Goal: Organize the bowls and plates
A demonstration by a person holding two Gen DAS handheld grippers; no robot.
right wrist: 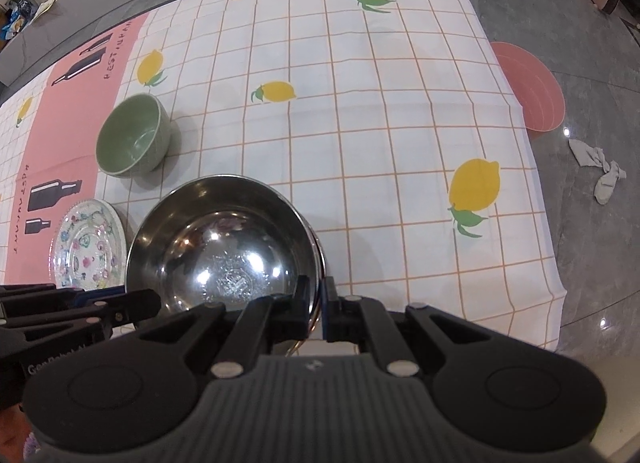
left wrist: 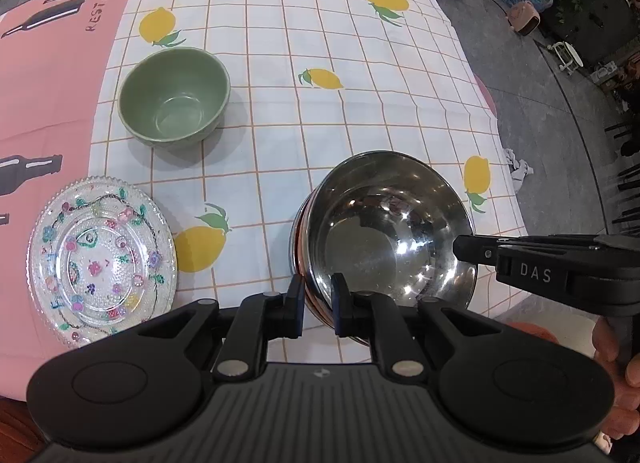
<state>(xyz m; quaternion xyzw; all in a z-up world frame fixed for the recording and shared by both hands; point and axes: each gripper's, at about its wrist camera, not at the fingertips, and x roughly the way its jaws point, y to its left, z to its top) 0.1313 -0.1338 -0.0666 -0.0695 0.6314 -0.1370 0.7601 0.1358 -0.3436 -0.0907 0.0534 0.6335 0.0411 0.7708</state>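
A shiny steel bowl [left wrist: 380,231] [right wrist: 224,247] is near the table's front edge, and more than one rim shows at its side, as if bowls are nested. My left gripper [left wrist: 318,295] is shut on its near rim, one finger inside and one outside. My right gripper [right wrist: 318,295] is shut on the opposite rim in the same way. Each gripper shows in the other's view: the right gripper [left wrist: 472,251] and the left gripper [right wrist: 132,303]. A green ceramic bowl [left wrist: 174,103] [right wrist: 132,135] stands upright further back on the left. A clear glass plate [left wrist: 102,259] [right wrist: 86,247] with painted flowers lies left of the steel bowl.
A lemon-print checked tablecloth [right wrist: 360,123] covers the table, with a pink printed strip [left wrist: 48,83] on the left. On the grey floor to the right are a pink basin [right wrist: 532,91] and a crumpled rag [right wrist: 600,167]. A person's hand [left wrist: 616,375] holds the right gripper.
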